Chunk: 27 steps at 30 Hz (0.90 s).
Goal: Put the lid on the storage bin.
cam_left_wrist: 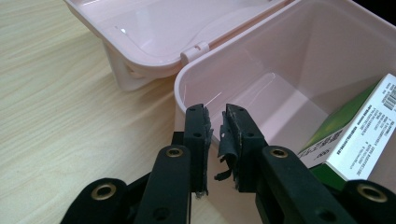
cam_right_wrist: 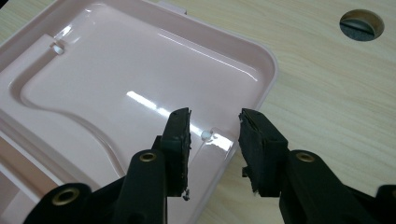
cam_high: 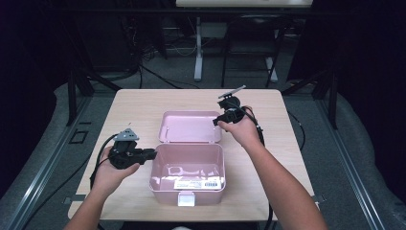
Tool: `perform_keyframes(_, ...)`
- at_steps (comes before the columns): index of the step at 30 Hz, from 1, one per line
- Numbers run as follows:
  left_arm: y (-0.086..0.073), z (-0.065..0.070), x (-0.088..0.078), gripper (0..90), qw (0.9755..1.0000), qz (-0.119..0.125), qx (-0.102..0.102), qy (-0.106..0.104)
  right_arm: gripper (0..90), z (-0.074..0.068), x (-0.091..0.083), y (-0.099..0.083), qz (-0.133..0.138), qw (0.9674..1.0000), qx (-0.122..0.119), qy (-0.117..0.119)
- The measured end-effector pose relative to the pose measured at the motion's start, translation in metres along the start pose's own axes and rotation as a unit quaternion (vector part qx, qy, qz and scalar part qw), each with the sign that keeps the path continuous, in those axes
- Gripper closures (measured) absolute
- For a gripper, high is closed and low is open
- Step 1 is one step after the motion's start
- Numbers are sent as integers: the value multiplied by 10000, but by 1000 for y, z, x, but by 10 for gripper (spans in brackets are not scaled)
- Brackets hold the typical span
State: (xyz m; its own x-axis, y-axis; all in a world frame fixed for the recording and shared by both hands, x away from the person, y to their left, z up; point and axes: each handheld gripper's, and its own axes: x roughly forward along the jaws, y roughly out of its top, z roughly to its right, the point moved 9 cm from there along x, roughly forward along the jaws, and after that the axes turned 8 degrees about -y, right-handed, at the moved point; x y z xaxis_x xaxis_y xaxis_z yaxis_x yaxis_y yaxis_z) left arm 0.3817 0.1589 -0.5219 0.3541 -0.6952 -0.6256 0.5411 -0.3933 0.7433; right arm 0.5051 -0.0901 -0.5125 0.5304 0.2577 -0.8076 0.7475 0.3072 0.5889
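An open pink box stands on the table, and its lid lies folded back flat behind it. A white and green carton rests on the box floor. My left gripper sits at the box's left wall. In the left gripper view its jaws stand a narrow gap apart before the box, with nothing pinched. My right gripper is at the lid's right edge. In the right gripper view it is open, one jaw over the lid and one over the table.
The wooden table has bare surface to the left and right of the box. A round cable hole lies in the table beyond the lid. A white latch is on the box's front wall. The carton leans in the box's near corner.
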Motion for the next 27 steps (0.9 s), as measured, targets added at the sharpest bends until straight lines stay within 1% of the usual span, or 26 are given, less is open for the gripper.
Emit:
perform_keyframes(3,0,0,0,792,10000,4,-16,-2,634,0,2,1,19,10000,61,-16)
perform_keyframes(6,0,0,0,792,10000,-2,-4,2,642,-1,4,4,20,9998,194,-8)
perform_keyframes(7,0,0,0,792,10000,-38,-3,-16,644,-1,5,4,35,9998,207,-19)
perform_keyframes(9,0,0,0,792,10000,1,-8,2,648,-1,7,6,31,9996,267,-31)
perform_keyframes(16,0,0,0,792,10000,2,-7,0,659,5,21,9,-23,9987,487,-133)
perform_keyframes(19,0,0,0,792,10000,11,-23,-4,687,8,27,11,-21,9977,659,-143)
perform_keyframes(21,0,0,0,792,10000,0,-22,-16,709,11,31,13,-19,9968,772,-199)
perform_keyframes(24,0,0,0,792,10000,-2,-23,-15,710,15,34,16,30,9955,908,-263)
perform_keyframes(25,0,0,0,792,10000,-1,-20,-15,712,17,35,17,69,9953,912,-314)
perform_keyframes(27,0,0,0,793,10000,0,-21,-17,713,19,35,17,47,9945,997,-330)
